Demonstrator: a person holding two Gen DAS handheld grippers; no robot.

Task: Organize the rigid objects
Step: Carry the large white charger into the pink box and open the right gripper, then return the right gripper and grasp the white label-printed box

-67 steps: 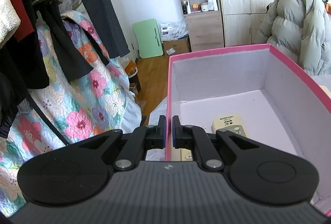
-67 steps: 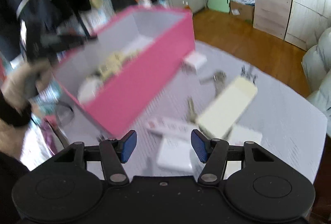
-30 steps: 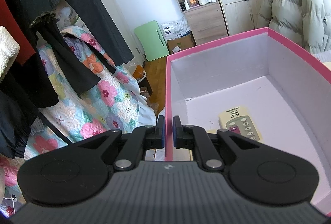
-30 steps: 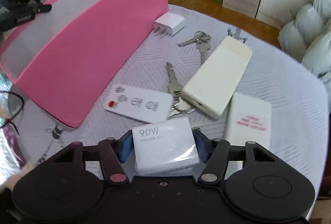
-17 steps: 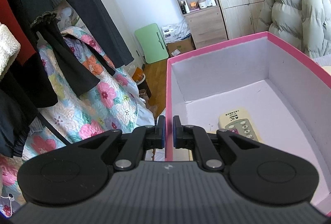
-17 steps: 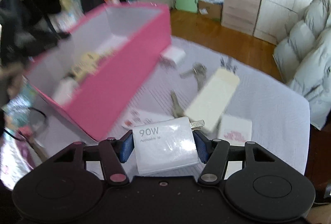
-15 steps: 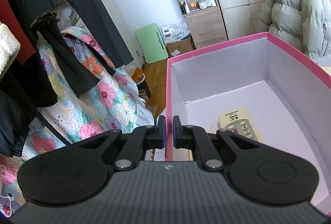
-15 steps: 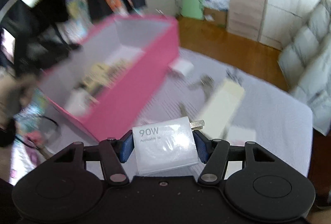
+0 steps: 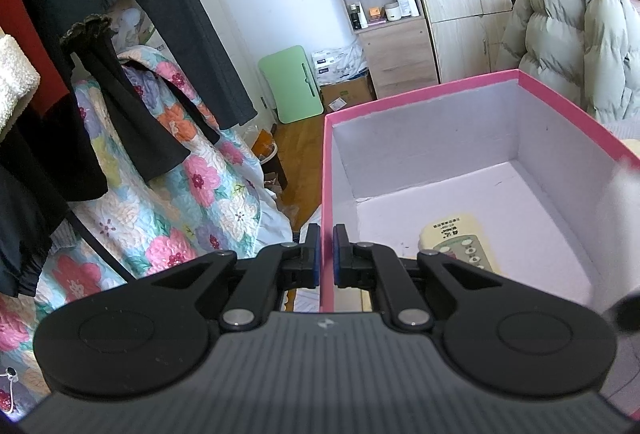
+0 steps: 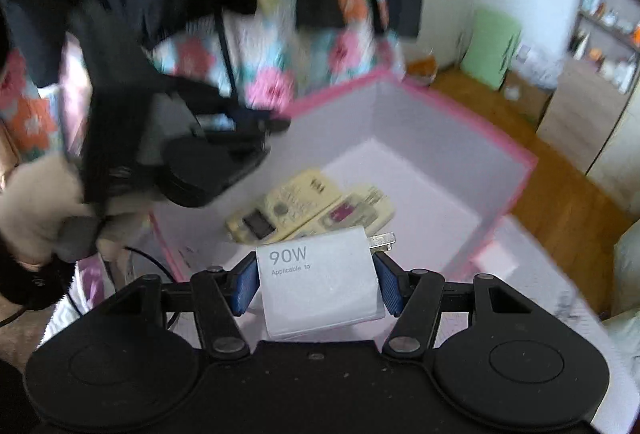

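At the left, the left gripper [image 9: 326, 260] pinches the pink box [image 9: 420, 95] by its wall. Inside lie two cream remotes [image 10: 310, 207]. Above the box, the right gripper [image 10: 316, 284] clamps the white charger [image 10: 320, 282]; the floral quilt [image 9: 180, 193] hangs behind.

Both grippers are black plastic. The left gripper [image 9: 326, 258] has a ribbed grey-black top with a small white logo, two round discs, silver screws and blue pads. The right gripper [image 10: 316, 284] has a smooth, dusty top, the same discs, silver screws and blue pads [image 10: 245, 284].
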